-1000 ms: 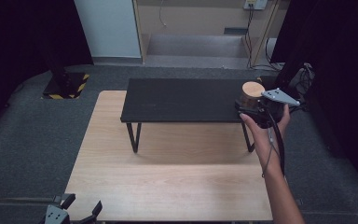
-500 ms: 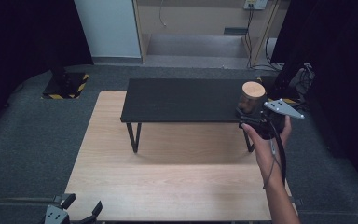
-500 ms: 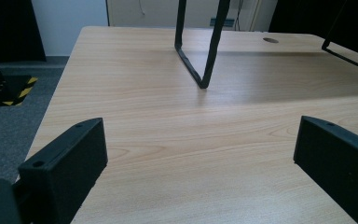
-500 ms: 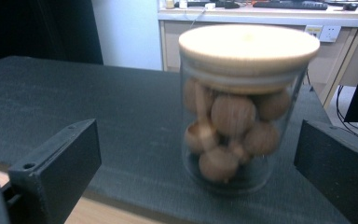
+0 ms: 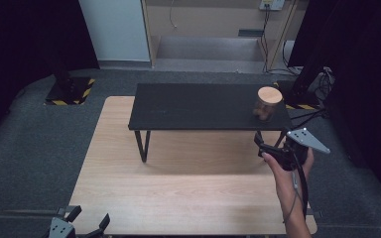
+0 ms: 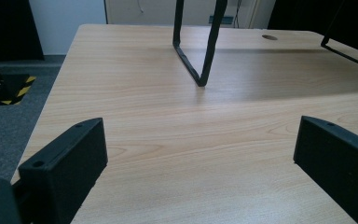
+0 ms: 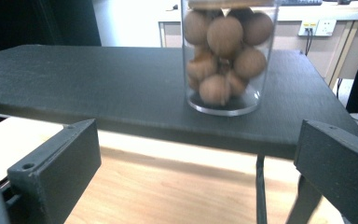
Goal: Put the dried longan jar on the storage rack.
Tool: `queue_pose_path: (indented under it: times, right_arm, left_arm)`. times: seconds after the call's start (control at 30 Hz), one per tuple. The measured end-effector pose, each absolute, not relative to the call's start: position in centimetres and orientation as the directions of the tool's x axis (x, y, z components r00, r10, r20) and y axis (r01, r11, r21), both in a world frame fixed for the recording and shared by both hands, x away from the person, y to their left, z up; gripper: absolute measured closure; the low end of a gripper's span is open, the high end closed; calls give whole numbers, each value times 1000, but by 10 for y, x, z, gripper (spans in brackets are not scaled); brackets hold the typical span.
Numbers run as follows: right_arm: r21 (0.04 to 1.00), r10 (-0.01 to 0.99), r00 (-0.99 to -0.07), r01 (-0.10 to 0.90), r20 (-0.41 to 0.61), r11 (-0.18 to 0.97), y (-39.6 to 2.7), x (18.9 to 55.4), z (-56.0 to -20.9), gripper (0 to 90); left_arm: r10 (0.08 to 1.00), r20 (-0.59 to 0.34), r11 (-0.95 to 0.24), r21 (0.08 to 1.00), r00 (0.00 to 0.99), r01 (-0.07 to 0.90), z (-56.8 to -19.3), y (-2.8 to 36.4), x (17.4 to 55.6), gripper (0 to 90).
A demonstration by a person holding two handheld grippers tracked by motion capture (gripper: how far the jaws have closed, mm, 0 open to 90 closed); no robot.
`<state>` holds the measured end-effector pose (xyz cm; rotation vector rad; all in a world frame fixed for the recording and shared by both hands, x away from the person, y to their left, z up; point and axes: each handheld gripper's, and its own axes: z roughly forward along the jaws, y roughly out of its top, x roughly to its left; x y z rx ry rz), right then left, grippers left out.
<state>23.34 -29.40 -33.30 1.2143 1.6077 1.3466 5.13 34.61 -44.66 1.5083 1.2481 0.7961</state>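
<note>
Bare wooden tabletop [image 5: 178, 193] in front of the black raised shelf [image 5: 198, 106], open across its whole width. Under the shelf, a low gap broken by 2 black metal legs [image 6: 198, 42], left and right. On top, free surface everywhere left of the clear jar of brown balls [image 7: 226, 56] near the right end. Right gripper [image 5: 273, 146] spread just before that corner; clearance there hard to judge.

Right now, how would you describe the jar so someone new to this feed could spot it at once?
Find the light wooden table, then the low black shelf standing on it. Near the shelf's right end stands a clear round jar with a flat wooden lid, full of brown balls. Nothing else stands on the shelf, and the right tool, open, is just in front of it.
</note>
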Motion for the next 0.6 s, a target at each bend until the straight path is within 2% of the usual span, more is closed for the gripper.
queue_pose_path:
  times: [0.2,0.6]
  right_arm:
    - [979,946,-318,204,63,4,-298,212,-346,9]
    - [985,942,-337,165,3,56,-293,166,-370,9]
  left_arm:
    - [961,-98,12,949,260,314,-447,344,53,15]
    - [957,-96,3,948,274,320,-447,340,56,15]
